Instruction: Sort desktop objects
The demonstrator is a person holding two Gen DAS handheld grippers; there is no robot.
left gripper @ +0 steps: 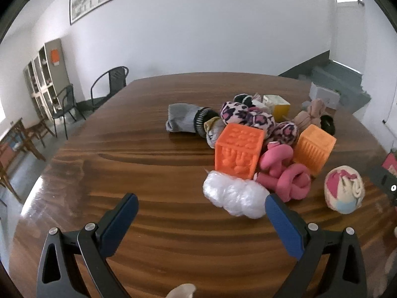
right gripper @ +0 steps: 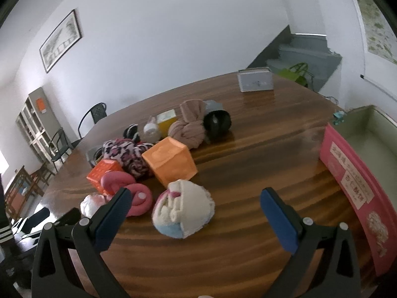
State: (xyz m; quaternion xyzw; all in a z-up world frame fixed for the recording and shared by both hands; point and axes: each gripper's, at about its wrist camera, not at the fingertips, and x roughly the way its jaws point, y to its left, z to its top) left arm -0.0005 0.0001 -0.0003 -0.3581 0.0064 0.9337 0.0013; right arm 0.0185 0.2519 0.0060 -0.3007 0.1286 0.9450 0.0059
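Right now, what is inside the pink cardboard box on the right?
The open pink cardboard box shows a bare pale inner wall and floor where visible. Its near side wall hides the lower interior, so anything lying there cannot be seen.

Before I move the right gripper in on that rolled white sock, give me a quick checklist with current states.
1. Right gripper open: ok, jaws wide apart and empty.
2. White rolled sock between the fingers' line: ok, slightly left of centre.
3. Sock free of neighbours: cannot tell; the pink knotted toy and orange cube sit very close.
4. Pink box open to receive: ok, its visible interior is bare.
5. Left gripper out of the way: ok, open, near the plastic bag bundle.
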